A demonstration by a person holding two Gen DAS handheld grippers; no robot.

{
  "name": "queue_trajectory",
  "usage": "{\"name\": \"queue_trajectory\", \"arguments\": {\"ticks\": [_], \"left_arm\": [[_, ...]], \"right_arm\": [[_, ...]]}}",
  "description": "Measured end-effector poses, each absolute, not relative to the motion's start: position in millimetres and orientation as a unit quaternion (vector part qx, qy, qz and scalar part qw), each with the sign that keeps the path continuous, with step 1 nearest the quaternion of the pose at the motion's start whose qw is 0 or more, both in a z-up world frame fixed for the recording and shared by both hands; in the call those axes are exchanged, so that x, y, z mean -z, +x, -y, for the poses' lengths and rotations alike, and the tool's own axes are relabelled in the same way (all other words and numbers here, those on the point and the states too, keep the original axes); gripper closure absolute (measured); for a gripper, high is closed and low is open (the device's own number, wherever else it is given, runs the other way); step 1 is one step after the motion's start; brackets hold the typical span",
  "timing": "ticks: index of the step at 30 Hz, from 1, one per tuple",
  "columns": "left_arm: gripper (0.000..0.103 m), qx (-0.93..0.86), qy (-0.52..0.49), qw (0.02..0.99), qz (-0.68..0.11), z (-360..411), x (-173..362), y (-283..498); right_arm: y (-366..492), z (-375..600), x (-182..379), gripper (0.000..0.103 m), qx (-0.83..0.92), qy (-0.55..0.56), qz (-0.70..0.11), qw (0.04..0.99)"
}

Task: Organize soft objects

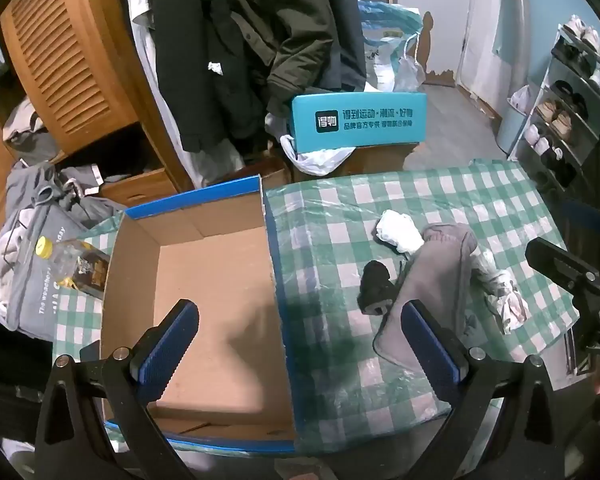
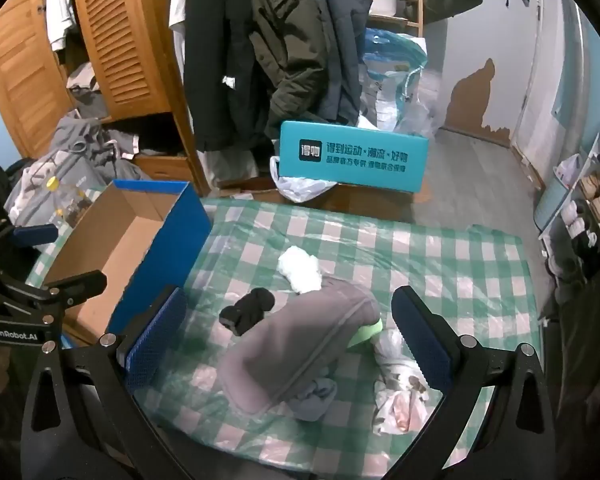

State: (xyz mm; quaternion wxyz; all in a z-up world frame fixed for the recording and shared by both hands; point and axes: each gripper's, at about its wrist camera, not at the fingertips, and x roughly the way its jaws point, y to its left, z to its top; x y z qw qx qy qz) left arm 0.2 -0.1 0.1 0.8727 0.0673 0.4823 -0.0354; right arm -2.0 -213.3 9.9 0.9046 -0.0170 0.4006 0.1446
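Two claws are hovering over the tabletop (image 2: pixel 440 248) right now, both tilted downward, both with fingers spread wide apart and gripping nothing. The left claw (image 1: pixel 300 344) is hanging above the right wall of the open cardboard box (image 1: pixel 204 280), one blue pad over the bare box floor, the other out over the checked cloth, just beside the near end of the grey garment (image 1: pixel 432 280). The right claw (image 2: pixel 290 332) is sitting directly above the pile of soft things: the grey garment (image 2: pixel 300 344) is lying between its two pads, touching neither. Just beyond the garment, the black sock (image 2: pixel 250 314) is resting on the cloth, and the white bundle (image 2: pixel 300 268) is lying further back. A light green piece (image 2: pixel 366 332) is peeking out from under the garment's right side, next to a crumpled patterned cloth (image 2: pixel 396 392) near the right pad. A bluish scrap (image 2: pixel 316 396) is showing at the garment's near edge. The box is standing left of the pile.
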Motion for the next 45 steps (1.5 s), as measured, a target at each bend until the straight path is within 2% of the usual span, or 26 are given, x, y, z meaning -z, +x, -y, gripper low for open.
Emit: {"name": "queue_trajectory", "arguments": {"ticks": [45], "left_arm": [[0.001,0.04,0.069,0.874,-0.479,5.0,3.6,-0.6]], "right_arm": [[0.1,217.1,-8.3,0.002,-0.141,-0.023,-0.41,0.901]]}}
